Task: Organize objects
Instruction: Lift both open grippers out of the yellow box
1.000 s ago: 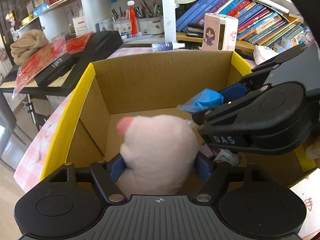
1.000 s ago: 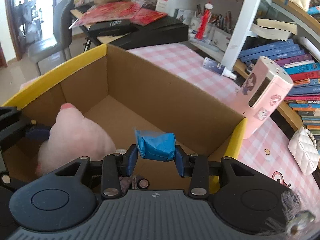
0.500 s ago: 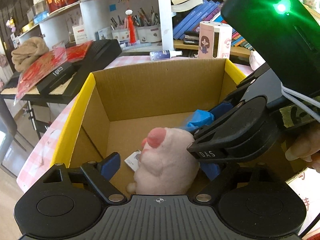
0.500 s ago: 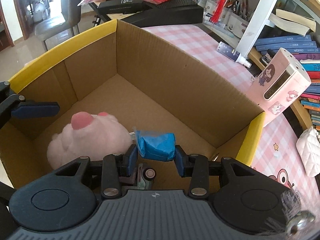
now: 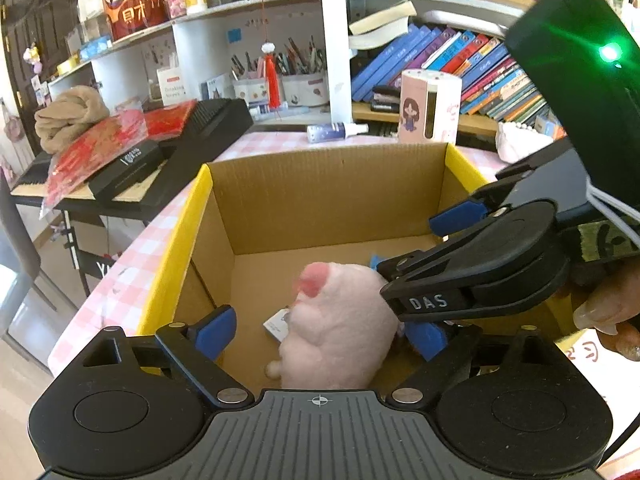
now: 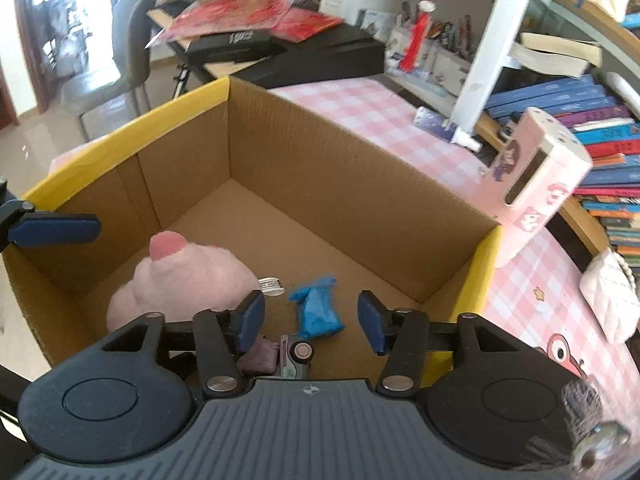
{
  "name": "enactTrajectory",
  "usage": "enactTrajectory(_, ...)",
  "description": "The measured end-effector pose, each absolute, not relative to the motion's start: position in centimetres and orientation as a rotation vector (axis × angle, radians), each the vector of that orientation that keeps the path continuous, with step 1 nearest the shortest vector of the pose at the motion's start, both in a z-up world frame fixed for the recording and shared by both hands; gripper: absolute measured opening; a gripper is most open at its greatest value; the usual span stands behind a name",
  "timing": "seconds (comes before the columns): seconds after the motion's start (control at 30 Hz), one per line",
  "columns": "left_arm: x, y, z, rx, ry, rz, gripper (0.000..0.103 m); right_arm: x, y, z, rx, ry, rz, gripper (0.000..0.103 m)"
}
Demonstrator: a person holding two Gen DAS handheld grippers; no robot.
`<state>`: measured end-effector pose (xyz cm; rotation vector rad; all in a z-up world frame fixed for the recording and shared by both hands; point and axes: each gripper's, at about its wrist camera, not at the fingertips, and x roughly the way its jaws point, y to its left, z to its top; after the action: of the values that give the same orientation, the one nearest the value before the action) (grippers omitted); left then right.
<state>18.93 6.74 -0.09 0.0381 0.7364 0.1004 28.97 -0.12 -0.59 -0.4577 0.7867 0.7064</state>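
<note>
A pink plush toy [image 5: 336, 324] lies on the floor of a yellow-rimmed cardboard box [image 5: 320, 200]; it also shows in the right wrist view [image 6: 176, 284]. My left gripper [image 5: 320, 336] is open above it, with the plush loose between the fingers. A blue crumpled packet [image 6: 318, 312] lies on the box floor [image 6: 280, 232] beside the plush. My right gripper [image 6: 312, 322] is open just above the packet and apart from it. The right gripper also shows in the left wrist view [image 5: 472, 268], over the box's right side.
Small items lie in the box's near corner [image 6: 288, 354]. A pink cartoon dispenser [image 6: 536, 176] and a spray bottle [image 5: 336, 131] stand on the pink checked table [image 6: 380, 120] behind the box. A white purse [image 6: 612, 300] lies to the right. A keyboard [image 5: 132, 168] is to the left, bookshelves behind.
My left gripper opened and let the plush drop into the box. My right gripper then opened and the blue packet fell to the box floor.
</note>
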Motion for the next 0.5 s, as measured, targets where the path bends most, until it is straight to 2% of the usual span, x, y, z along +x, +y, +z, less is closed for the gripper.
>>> enactTrajectory(0.17,17.6,6.7,0.9,0.03,0.696,0.095,0.094,27.8,-1.5,0.6,-0.38,0.755,0.667,0.053)
enactTrajectory(0.27,16.7,6.9,1.6,0.016,0.671,0.092,0.094,26.7,-2.3,1.5,-0.333,0.723,0.617,0.058)
enactTrajectory(0.5,14.2,7.3,2.7,-0.014,0.626,0.095,0.094,23.1,-4.3,3.7,-0.252,0.621,0.544,0.059)
